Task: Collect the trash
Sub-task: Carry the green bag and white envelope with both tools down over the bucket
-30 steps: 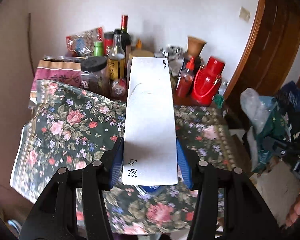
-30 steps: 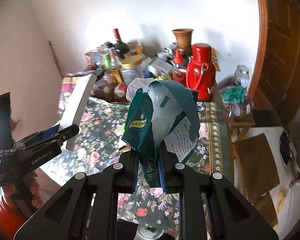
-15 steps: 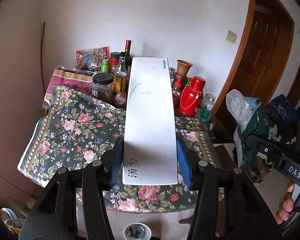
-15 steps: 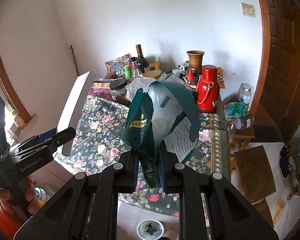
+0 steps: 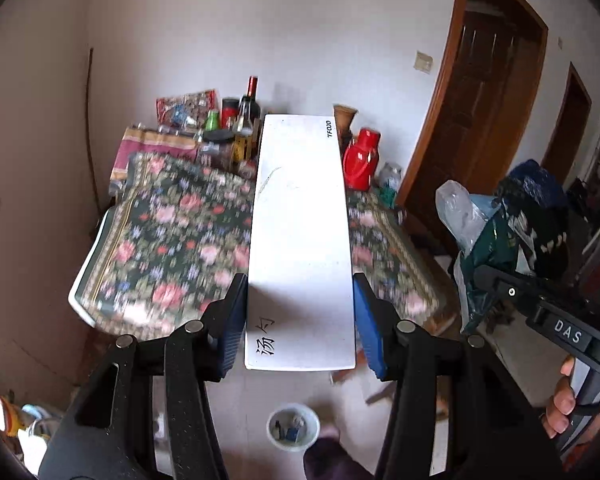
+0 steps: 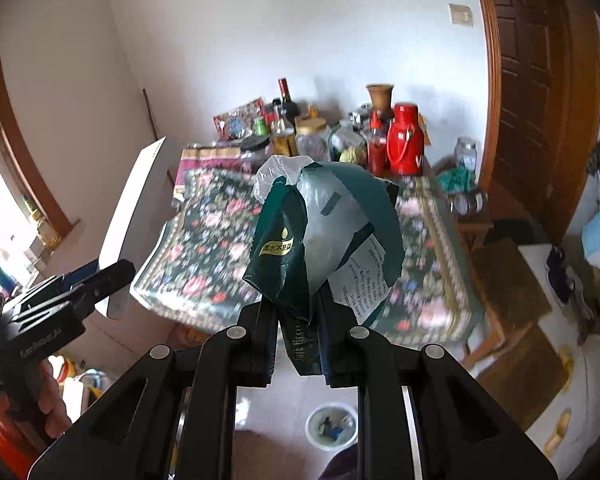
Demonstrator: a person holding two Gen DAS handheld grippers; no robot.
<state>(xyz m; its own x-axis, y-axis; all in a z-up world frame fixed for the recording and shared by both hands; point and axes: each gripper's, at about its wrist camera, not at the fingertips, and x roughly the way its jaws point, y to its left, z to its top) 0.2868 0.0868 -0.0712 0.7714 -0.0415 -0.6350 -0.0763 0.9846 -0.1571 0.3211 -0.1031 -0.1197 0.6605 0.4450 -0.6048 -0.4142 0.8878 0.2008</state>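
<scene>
Below both held items, floor bin (image 6: 332, 427); floral table (image 5: 172, 236) behind.

A long white rectangular cardboard box (image 5: 300, 240), with black handwritten characters near its close end and small print at the far corner, lies flat and lengthwise, pinched at its sides by the left gripper (image 5: 300, 322) in mid-air. A crumpled dark green plastic tissue wrapper (image 6: 324, 236), with a clear panel, yellow label and white printed text, stands bunched upright, clamped in the right gripper (image 6: 298, 344)
</scene>
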